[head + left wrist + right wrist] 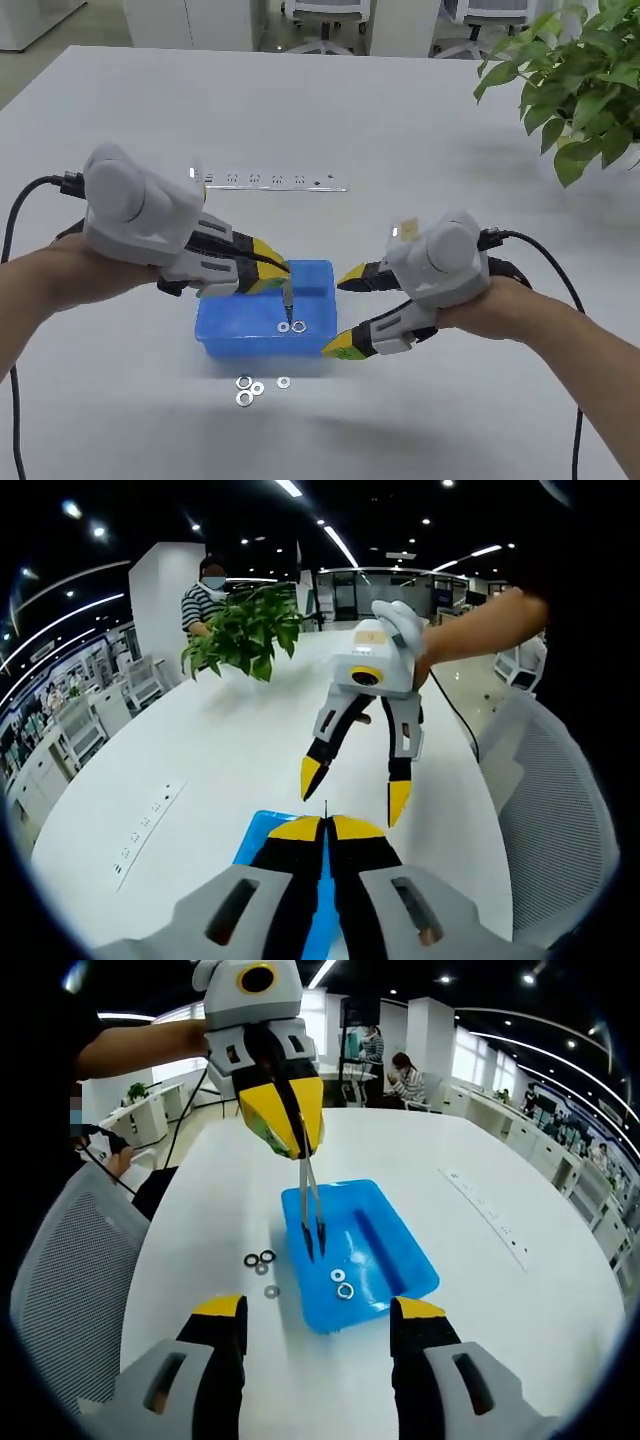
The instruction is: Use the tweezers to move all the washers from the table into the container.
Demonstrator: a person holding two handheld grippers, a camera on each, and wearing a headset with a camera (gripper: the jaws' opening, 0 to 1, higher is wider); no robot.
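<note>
Where left gripper [290, 1125] clamps tweezers [305, 1200], upper part hidden.

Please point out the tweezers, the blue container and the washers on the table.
tweezers [308, 1232], right gripper view, lower part of one leg.
blue container [390, 1245], right gripper view, bare floor.
washers on the table [244, 381], head view, one washer of the group.

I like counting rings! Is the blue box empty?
Not empty. Two washers lie inside the blue container; four loose washers sit on the table beside it.
</note>
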